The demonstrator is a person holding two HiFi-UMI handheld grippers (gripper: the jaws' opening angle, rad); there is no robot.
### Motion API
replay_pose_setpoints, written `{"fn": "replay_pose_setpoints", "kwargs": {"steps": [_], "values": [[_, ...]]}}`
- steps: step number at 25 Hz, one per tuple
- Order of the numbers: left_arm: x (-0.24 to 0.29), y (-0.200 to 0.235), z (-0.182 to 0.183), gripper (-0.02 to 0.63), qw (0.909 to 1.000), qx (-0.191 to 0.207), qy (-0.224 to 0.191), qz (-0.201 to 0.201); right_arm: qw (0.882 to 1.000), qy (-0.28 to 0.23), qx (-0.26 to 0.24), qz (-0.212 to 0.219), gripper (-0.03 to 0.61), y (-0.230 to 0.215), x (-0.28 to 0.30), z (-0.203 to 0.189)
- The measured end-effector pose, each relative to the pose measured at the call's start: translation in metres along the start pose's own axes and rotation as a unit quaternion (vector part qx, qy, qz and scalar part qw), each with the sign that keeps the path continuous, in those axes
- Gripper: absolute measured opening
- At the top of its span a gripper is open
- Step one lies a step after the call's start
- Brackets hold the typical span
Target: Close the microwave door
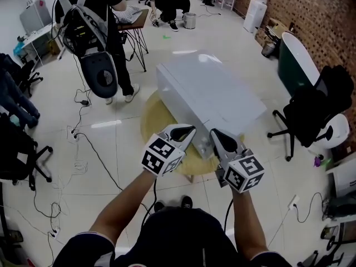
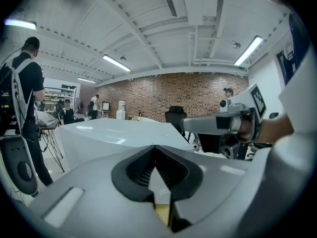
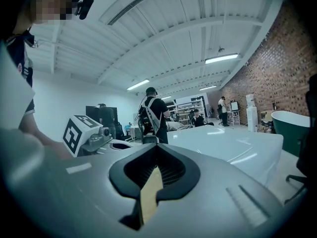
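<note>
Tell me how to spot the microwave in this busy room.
From the red brick wall on the right, move to the round pale-yellow table at the room's middle. The large glossy white box-shaped microwave rests on it. Unlike the black office chair nearby, it is white, flat-topped and sharp-edged.
</note>
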State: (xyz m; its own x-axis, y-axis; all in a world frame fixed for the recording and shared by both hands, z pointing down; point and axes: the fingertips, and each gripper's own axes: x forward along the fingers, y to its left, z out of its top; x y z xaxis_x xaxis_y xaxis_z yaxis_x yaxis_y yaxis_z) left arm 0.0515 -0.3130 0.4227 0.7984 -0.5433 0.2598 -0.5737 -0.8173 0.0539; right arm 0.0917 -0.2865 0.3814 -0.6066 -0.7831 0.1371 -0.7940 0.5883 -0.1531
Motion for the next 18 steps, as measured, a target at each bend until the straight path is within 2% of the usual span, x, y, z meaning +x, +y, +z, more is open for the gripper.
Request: {"fn": "replay_pose_setpoints", "kwargs": {"steps": [18], "values": [[-0.013, -0.005, 0.000, 0.005, 1.0000, 0.001, -0.002, 0.001, 1.000, -0.006, -0.014, -0.002, 0.000, 0.008, 0.003, 0.008]]}}
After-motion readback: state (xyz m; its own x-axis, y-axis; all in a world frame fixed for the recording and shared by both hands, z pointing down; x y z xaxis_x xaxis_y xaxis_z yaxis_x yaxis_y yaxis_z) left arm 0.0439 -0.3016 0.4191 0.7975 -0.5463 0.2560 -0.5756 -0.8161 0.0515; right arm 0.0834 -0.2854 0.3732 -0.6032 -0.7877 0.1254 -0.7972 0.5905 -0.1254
